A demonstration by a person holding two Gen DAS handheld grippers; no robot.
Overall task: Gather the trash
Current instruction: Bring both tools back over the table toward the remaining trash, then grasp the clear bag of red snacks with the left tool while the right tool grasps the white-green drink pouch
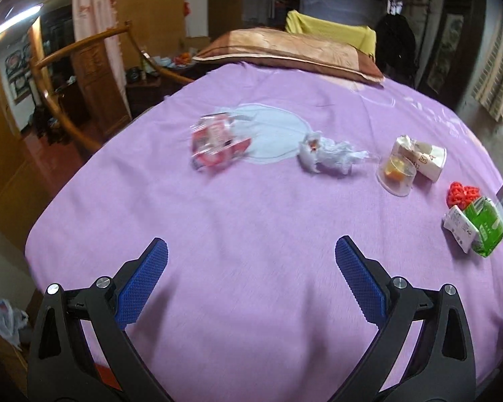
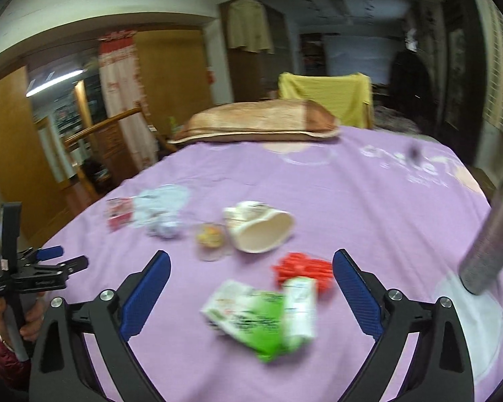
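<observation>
Trash lies on a purple bedspread [image 1: 251, 207]. In the left wrist view I see a red and clear wrapper [image 1: 214, 142], a crumpled white plastic bag [image 1: 328, 154], a clear cup [image 1: 397, 176], a crushed paper cup [image 1: 422, 155], a red object [image 1: 461, 194] and a green and white packet [image 1: 474, 229]. My left gripper [image 1: 251, 268] is open and empty above bare bedspread, short of them. My right gripper [image 2: 251, 281] is open, with the green and white packet [image 2: 268, 315] between its fingers. The red object [image 2: 301, 268], paper cup [image 2: 260, 229] and clear cup [image 2: 211, 238] lie beyond it.
A brown pillow [image 1: 285, 50] lies at the bed's far end, with a yellow-draped chair [image 1: 332, 30] behind. A wooden rail [image 1: 67, 67] and cupboards stand to the left. A metal pole [image 2: 486, 251] rises at the right edge. The left gripper [image 2: 43, 268] shows at the left.
</observation>
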